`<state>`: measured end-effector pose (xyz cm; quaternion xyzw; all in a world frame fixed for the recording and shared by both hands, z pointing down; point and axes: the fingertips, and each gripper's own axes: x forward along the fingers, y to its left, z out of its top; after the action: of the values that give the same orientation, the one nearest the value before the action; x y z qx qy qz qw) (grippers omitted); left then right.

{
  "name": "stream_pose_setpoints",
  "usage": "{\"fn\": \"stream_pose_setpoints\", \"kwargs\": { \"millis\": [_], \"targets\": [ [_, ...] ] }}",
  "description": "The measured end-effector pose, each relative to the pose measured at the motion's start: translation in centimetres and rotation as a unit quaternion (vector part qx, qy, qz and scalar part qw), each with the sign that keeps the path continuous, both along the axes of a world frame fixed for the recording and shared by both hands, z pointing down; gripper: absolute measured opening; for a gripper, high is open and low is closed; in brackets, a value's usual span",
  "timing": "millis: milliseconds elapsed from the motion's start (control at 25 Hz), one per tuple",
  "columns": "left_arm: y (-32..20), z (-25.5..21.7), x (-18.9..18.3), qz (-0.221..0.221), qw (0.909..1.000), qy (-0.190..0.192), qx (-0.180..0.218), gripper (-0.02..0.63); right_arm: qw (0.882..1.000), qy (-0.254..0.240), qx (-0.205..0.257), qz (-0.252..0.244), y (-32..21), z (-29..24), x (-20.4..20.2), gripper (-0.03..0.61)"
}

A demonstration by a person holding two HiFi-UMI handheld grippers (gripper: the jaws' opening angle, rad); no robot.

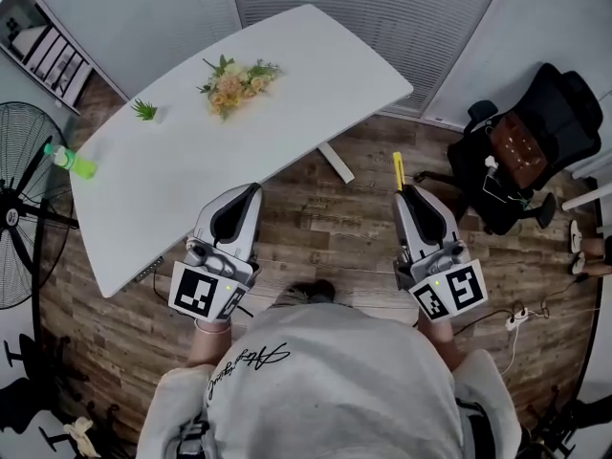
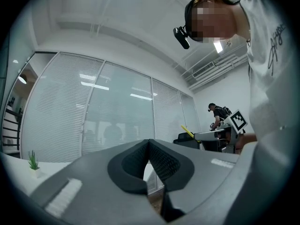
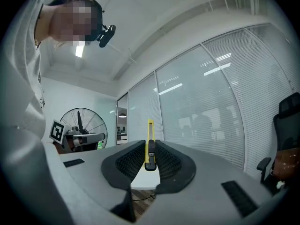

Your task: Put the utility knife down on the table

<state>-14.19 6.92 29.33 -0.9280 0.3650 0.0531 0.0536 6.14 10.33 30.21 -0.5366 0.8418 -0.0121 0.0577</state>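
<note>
yellow utility knife (image 3: 150, 128) pinched in the right gripper (image 1: 409, 197), poking out past the tips. hangs over the wood floor (image 1: 325, 228), beside the white table (image 1: 182, 161), not above it yet. could fall to the floor if let go too soon. could slide out too, with only its back end squeezed. could bounce or skid off if dropped from high up. safer to reach over a bare part of the table first, away from the flowers (image 1: 237, 82) and the green bottle (image 1: 69, 161), then go low and let go. left gripper (image 1: 249, 194) squeezed shut on nothing, near the table edge; could bump it.
</note>
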Motion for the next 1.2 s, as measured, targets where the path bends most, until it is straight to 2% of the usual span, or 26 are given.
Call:
{"fn": "stream_pose_setpoints", "kwargs": {
  "millis": [680, 1200],
  "targets": [
    [-1.6, -0.5, 1.0, 0.016, 0.9998, -0.014, 0.004, -0.008, 1.000, 0.004, 0.009, 0.016, -0.8, -0.8, 1.7, 0.064],
    [-1.7, 0.6, 2.7, 0.016, 0.9998, -0.003, -0.006, -0.008, 1.000, 0.007, -0.004, 0.011, -0.6, 0.9, 2.7, 0.064]
  ]
}}
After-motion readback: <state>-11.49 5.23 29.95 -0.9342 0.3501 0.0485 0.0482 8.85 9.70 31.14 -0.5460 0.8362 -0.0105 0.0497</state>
